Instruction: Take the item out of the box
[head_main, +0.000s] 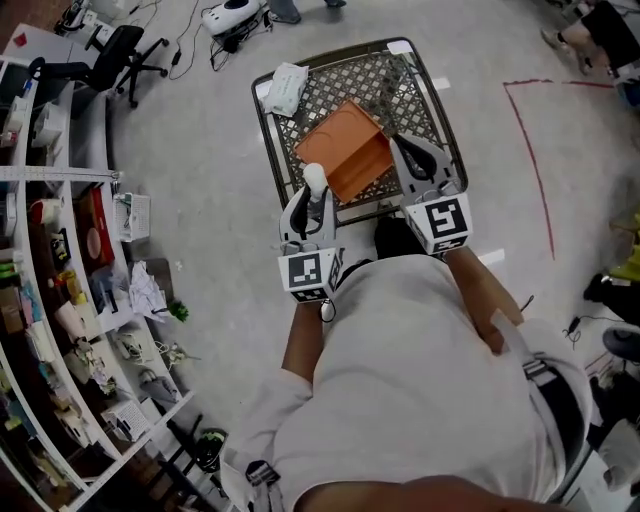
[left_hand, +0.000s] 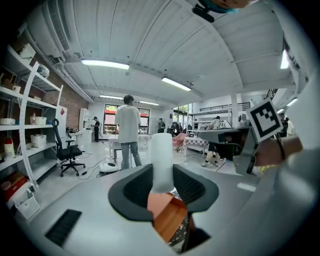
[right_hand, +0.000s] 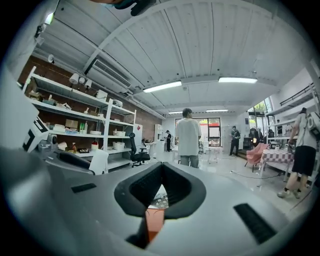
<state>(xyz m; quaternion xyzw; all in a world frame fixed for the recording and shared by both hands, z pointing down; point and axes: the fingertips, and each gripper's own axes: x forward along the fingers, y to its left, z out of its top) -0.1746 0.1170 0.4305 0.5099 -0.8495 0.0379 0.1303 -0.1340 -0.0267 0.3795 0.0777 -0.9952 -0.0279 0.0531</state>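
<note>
**White cylindrical item clear of the box, clamped in the left gripper**

The white cylindrical item (head_main: 315, 178) stood upright between the 2 jaws of the left gripper (head_main: 313, 203), which were closed against its sides. It was held over the near edge of the wire-mesh table (head_main: 425, 75), just beside the near-left corner of the open orange cardboard box (head_main: 345, 150). The box lay askew across the middle of the table. The right gripper (head_main: 400, 150) had its jaws together with nothing visible between them, its tips at the box's right side. A white folded packet (head_main: 287, 88) lay at the table's far-left corner.

The lift looked essentially done, and the risk lay in the hold. The item seemed smooth and was gripped low, so a quick swing could have tipped or slid it out. Dropped there, it could have fallen back into the box or off the near edge.
</note>
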